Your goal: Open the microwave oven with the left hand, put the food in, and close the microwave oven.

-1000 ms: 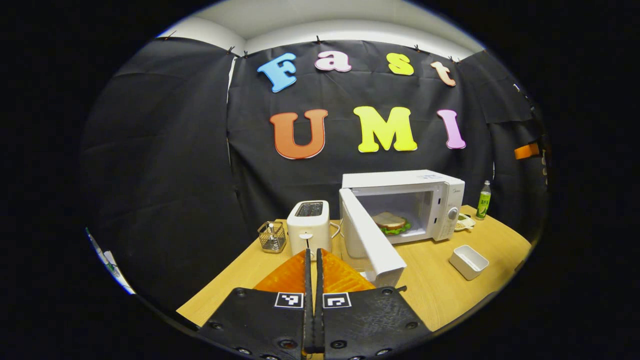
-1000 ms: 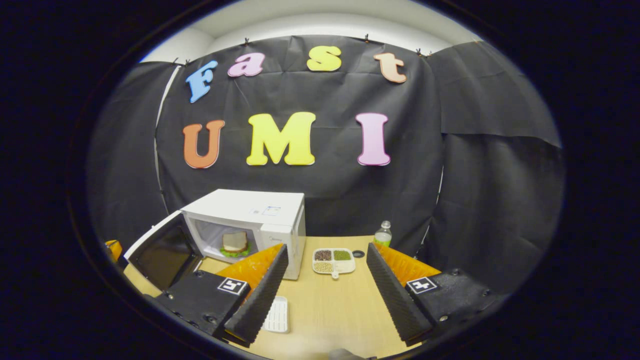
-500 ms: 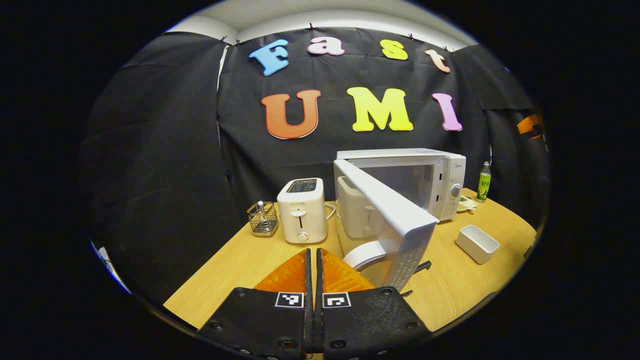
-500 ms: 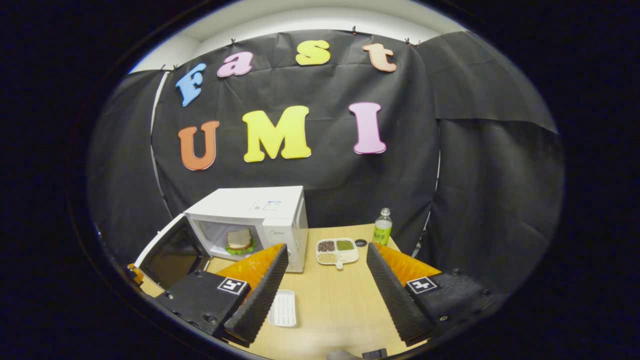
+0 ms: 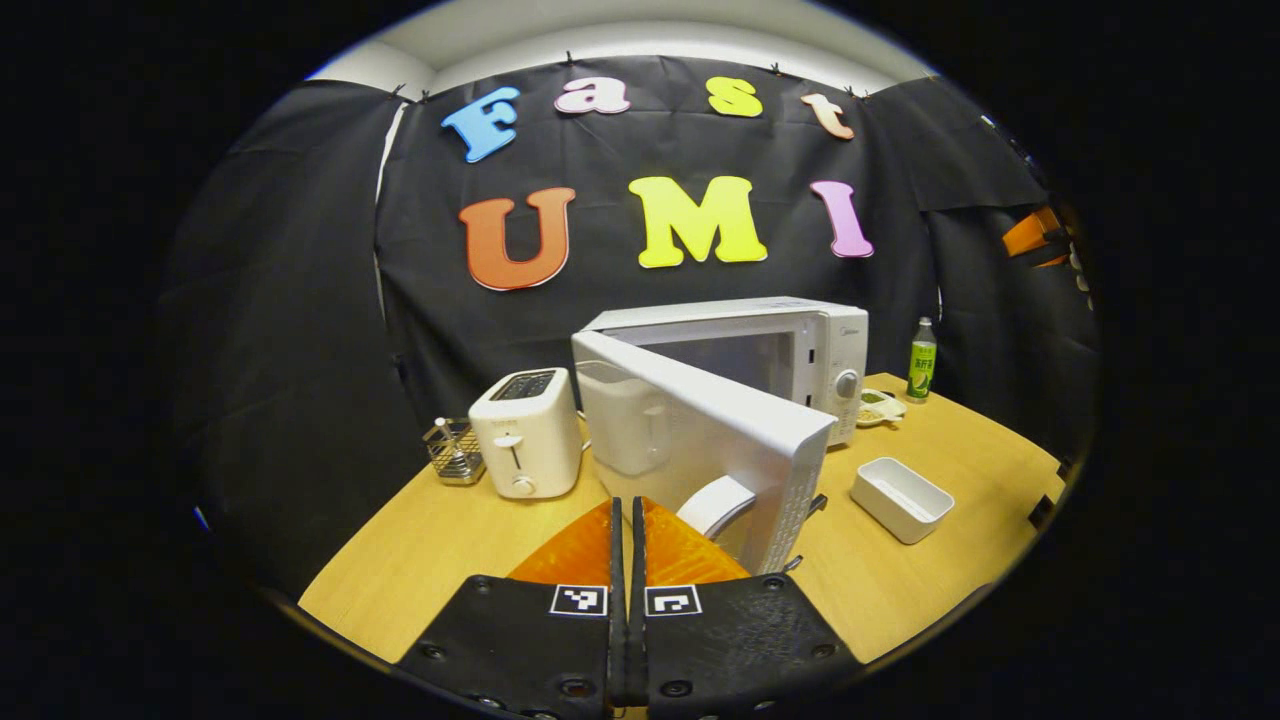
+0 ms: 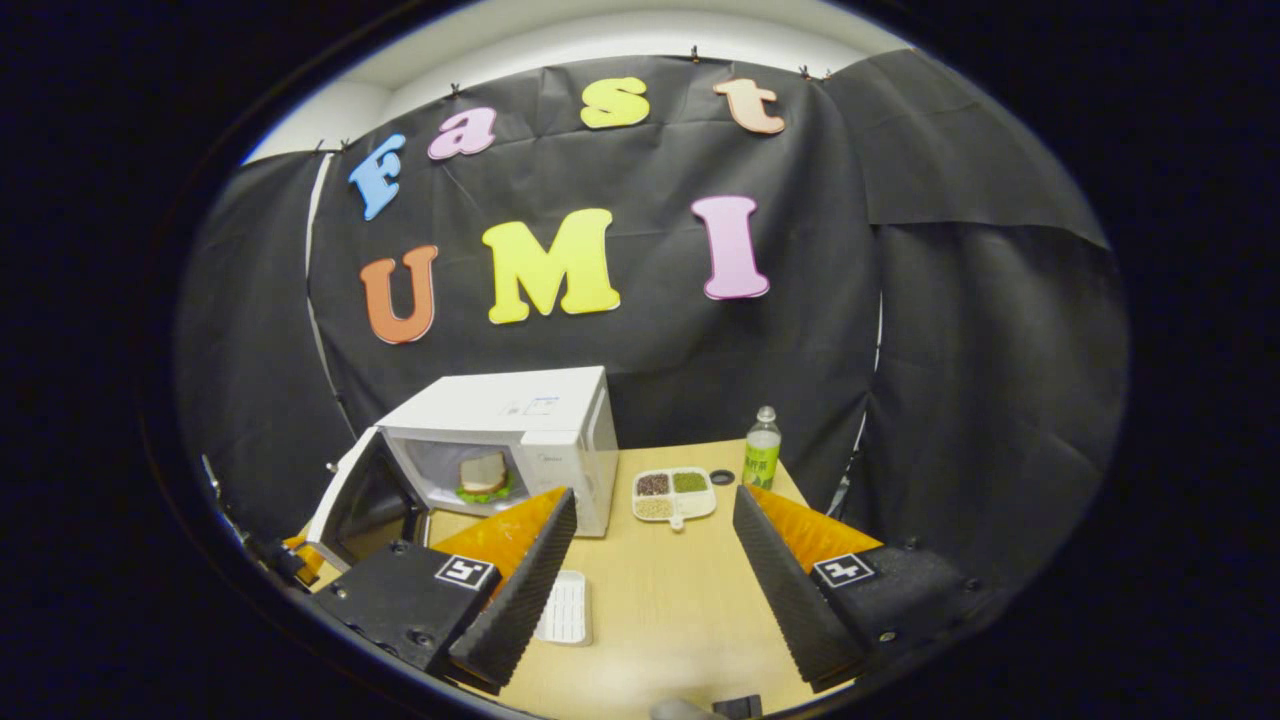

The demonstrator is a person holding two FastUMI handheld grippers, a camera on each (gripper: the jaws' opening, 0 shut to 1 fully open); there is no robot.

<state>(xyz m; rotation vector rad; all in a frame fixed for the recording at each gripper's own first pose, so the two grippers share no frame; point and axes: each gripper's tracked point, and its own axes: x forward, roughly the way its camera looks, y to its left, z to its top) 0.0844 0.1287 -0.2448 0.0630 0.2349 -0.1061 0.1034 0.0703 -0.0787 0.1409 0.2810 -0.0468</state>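
Half-shut door (image 5: 700, 450); sandwich (image 6: 483, 475) inside microwave (image 6: 520, 430). Left gripper (image 5: 627, 540) jaws pressed together, empty, behind the door; right gripper (image 6: 650, 560) spread. Next: push door home.

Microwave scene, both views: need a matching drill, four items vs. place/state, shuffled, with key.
Items:
1. sandwich
2. microwave door
3. green bottle
4. left gripper

States:
A. jaws shut, holding nothing
B. partly open, swung out from the oven
C. inside the microwave
D. upright at the table's back edge

Pairs: 1-C, 2-B, 3-D, 4-A
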